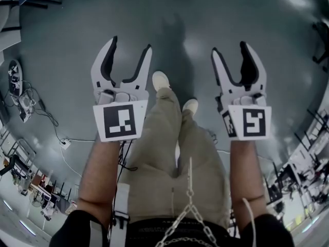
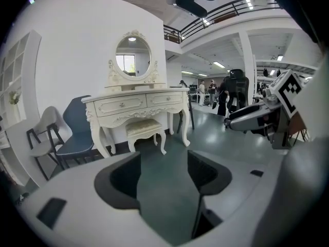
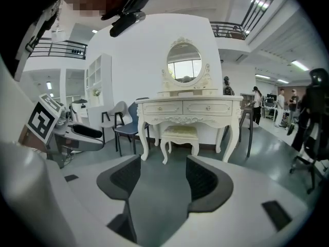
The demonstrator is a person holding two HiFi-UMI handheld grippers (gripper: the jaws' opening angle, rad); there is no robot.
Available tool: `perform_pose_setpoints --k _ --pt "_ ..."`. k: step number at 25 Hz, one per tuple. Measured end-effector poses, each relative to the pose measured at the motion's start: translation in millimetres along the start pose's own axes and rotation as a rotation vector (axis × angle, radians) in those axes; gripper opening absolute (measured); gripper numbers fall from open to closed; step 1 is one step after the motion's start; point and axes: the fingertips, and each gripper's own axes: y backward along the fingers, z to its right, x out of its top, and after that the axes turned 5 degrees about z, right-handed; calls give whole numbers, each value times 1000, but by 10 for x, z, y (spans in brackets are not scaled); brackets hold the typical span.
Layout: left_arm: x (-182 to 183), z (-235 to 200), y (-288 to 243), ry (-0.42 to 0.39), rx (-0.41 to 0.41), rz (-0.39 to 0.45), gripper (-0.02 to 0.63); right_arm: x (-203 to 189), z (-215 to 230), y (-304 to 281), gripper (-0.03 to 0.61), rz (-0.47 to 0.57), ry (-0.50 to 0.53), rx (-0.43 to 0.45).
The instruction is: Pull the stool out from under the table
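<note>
Left gripper (image 1: 131, 42) and right gripper (image 1: 229, 47) both hang empty with jaws apart, while the stool (image 3: 180, 133) sits tucked under the white table (image 3: 187, 107) at mid-frame, well apart from them, so the whole pull seemingly remains ahead.

Oval mirror (image 2: 133, 55), blue chair (image 2: 78, 118)

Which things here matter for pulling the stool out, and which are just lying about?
For the job: stool, table, left gripper, right gripper, both open and empty.
Lying about: blue chair, white chair, mirror, floor cables.
</note>
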Motion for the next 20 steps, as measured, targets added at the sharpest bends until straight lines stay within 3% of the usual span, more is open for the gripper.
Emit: perform_pose_setpoints --k 7,13,20 --pt "-2 -311 -90 -34 -21 -10 270 284 -35 -134 252 27 -14 -29" --pt "-36 -388 -266 -42 1 -11 270 164 146 -278 252 16 -24 -45" --pt "17 -546 -402 34 55 -11 270 24 135 -640 252 -31 -59 -4"
